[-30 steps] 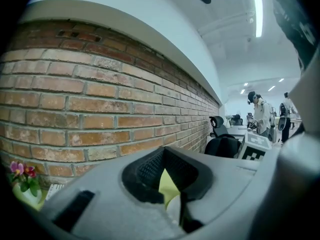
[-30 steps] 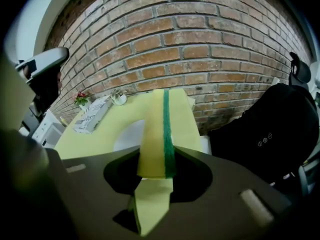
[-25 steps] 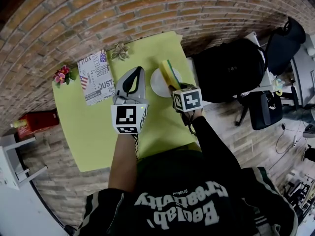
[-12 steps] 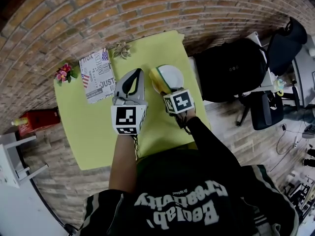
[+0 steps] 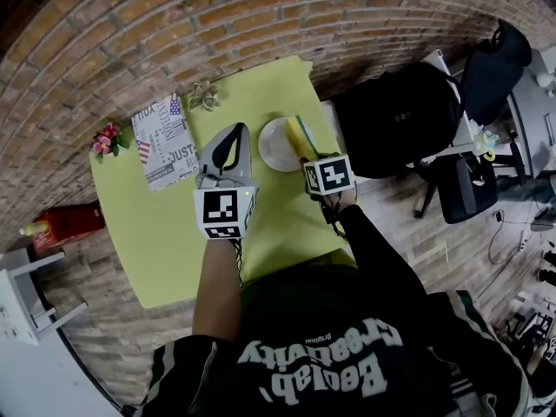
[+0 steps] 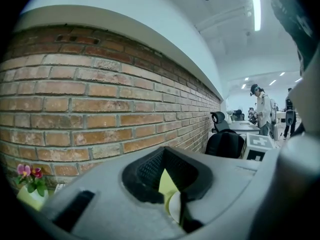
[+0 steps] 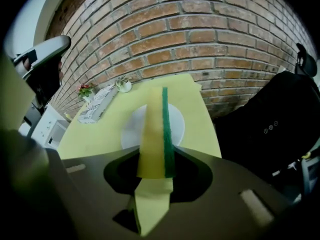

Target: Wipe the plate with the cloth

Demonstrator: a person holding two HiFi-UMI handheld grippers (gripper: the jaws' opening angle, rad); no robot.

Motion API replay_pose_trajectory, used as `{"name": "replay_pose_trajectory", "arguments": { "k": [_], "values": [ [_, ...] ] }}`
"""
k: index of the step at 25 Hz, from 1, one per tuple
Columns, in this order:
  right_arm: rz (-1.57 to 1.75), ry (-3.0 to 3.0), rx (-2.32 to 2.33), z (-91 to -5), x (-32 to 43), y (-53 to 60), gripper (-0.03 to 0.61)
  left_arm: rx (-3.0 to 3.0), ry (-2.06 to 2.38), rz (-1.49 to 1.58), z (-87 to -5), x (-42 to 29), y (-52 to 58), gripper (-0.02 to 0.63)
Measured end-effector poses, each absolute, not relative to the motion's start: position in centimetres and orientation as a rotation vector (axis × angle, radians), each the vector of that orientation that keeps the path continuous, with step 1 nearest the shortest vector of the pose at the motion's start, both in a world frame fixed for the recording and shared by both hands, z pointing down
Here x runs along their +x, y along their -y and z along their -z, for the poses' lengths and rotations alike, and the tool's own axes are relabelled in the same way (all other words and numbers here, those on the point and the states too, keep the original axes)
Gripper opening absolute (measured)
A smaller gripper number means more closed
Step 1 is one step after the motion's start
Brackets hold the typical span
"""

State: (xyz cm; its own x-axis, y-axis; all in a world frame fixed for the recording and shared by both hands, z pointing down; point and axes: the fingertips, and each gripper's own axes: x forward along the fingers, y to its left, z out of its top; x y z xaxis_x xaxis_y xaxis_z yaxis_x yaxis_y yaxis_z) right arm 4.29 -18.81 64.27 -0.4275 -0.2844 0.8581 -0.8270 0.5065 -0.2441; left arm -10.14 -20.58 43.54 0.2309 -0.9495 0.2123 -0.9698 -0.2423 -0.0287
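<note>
Right gripper (image 7: 160,157): my jaws are clamped on the cloth (image 7: 154,134), a yellow pad with a green layer down one face. The cloth stands on edge between the jaws and projects forward past them. Its far end sits over the plate (image 7: 177,125). I cannot tell whether it touches the plate surface.

Left gripper (image 5: 236,131): my jaws are pressed together with nothing between them. In the left gripper view, only a narrow slit shows a strip of the table and a sliver of the white plate. This gripper is raised over the table, just beside the plate on its left, and is apart from the right gripper.

Plate: white, round, lying flat near the far right corner of the table (image 5: 156,233), which is covered in yellow-green.

Other items on the table:
- A box with newspaper print (image 5: 165,142), near the far edge, left of the plate.
- A small pale plant (image 5: 206,95), at the far edge beside the box.
- Pink flowers (image 5: 106,135), at the far left corner.

Surroundings: a brick wall (image 5: 174,24) runs behind the table. A black backpack (image 5: 400,120) rests to the right of the table, and an office chair (image 5: 469,189) stands beyond it. A red object (image 5: 69,218) lies on the floor to the left.
</note>
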Motion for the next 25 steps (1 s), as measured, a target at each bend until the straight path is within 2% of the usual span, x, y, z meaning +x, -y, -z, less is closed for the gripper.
{"name": "replay_pose_trajectory", "arguments": {
  "k": [14,25],
  "values": [
    [-0.860,1.896,1.057,-64.0,8.9,19.7,0.135,2.402,1.816,-0.294,-43.6,-9.0,20.5,0.003],
    [-0.865,2.105,0.904,-62.0,2.8,17.6,0.135,2.387,1.838,-0.275,-43.3,-10.1,19.3,0.003]
  ]
}}
